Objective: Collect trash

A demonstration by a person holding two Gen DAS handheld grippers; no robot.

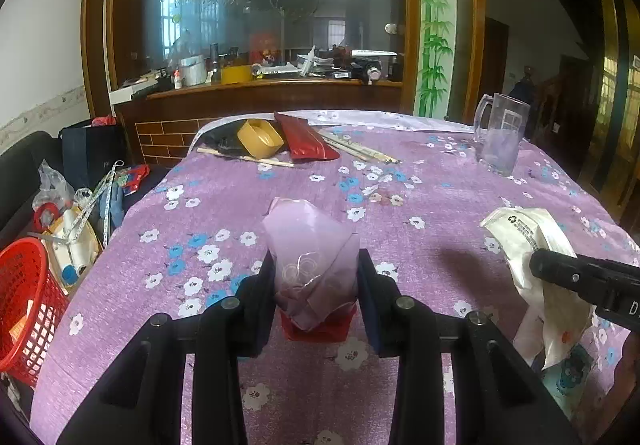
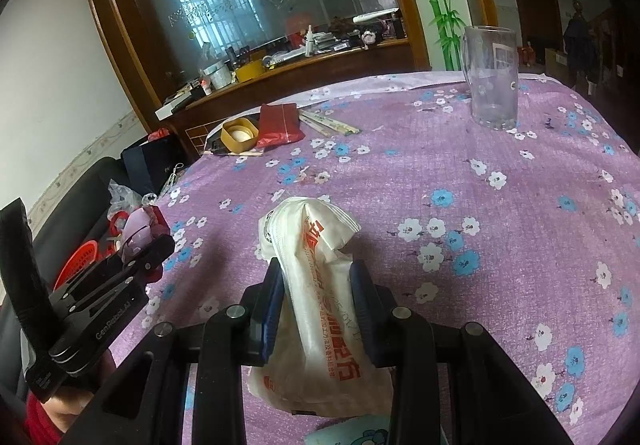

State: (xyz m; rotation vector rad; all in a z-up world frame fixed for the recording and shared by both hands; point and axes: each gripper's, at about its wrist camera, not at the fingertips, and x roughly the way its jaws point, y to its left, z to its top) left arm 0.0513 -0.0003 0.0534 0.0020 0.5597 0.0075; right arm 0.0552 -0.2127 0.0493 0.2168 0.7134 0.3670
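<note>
Left gripper (image 1: 318, 285) has its jaws pinching a crumpled pink-and-red wrapper (image 1: 314, 261), long axis running straight out ahead. Right gripper (image 2: 316, 297) pinches a white printed bag (image 2: 320, 285) the same way, its tail drooping toward the purple flowered surface (image 2: 460, 173). Both loads look lifted clear of the surface. The red basket (image 1: 24, 305) sits off the left edge, below the surface, so the left hand looks nearer; the yellow bowl (image 1: 260, 137) and red pouch (image 1: 306, 137) wait at the far side.
</note>
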